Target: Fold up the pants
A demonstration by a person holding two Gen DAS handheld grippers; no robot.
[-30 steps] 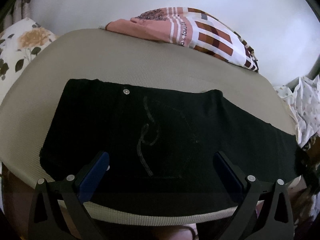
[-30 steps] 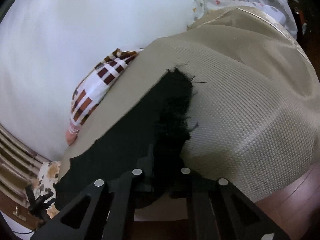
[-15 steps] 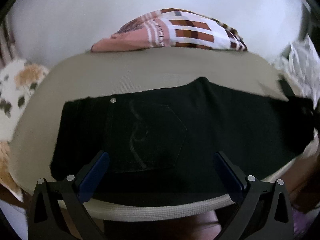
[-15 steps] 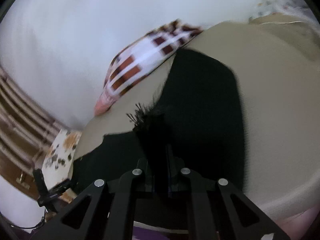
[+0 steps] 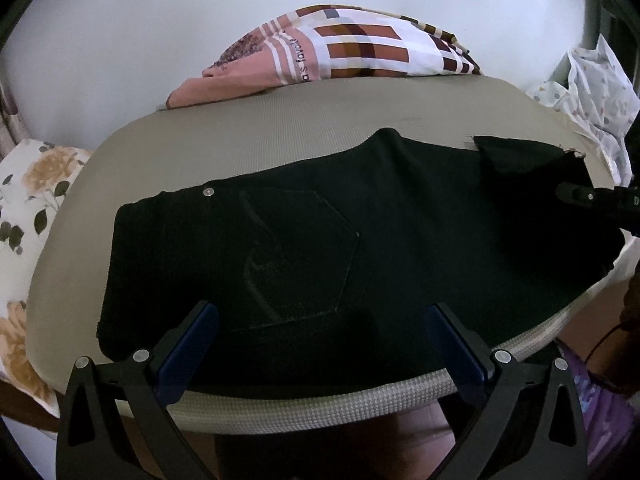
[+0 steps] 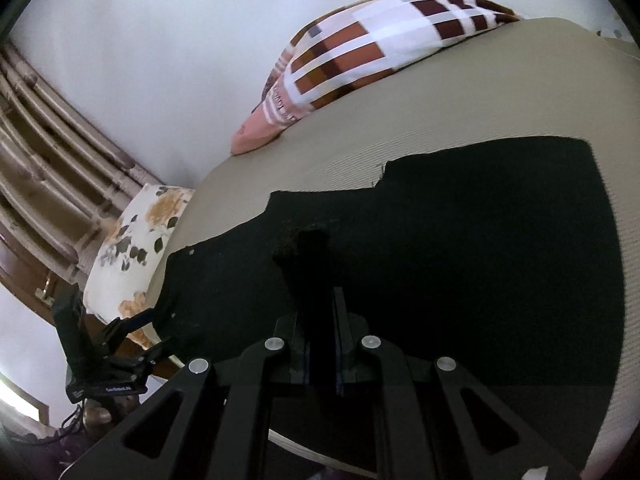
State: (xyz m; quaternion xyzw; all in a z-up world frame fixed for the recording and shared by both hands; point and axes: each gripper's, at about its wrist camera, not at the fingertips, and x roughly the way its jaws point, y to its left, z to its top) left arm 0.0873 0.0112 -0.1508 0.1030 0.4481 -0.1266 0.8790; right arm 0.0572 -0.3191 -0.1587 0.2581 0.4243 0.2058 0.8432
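1. The frayed leg hem (image 6: 308, 248) has been carried by the right gripper (image 6: 320, 360) back over the black pants (image 5: 280, 248) toward the waistband; the lengthwise fold is judged about half done.
2. Right gripper: clenched on the hem. Left gripper (image 5: 320, 344): released, jaws wide, hovering over the pocket end, nothing held.
3. Pants lie flat on the bed (image 5: 240, 148), directly ahead of both grippers.
4. Count: one pair of pants, two grippers, one plaid pillow (image 5: 340, 52), one floral pillow (image 5: 28, 200).

The black denim pants (image 5: 400, 240) hide much of the beige textured mattress (image 5: 240, 148) under them. In the right wrist view, the frayed hem disappears between the closed jaws of the right gripper (image 6: 320, 312). The white floral pillow (image 5: 24, 208) is cut off by the left edge.
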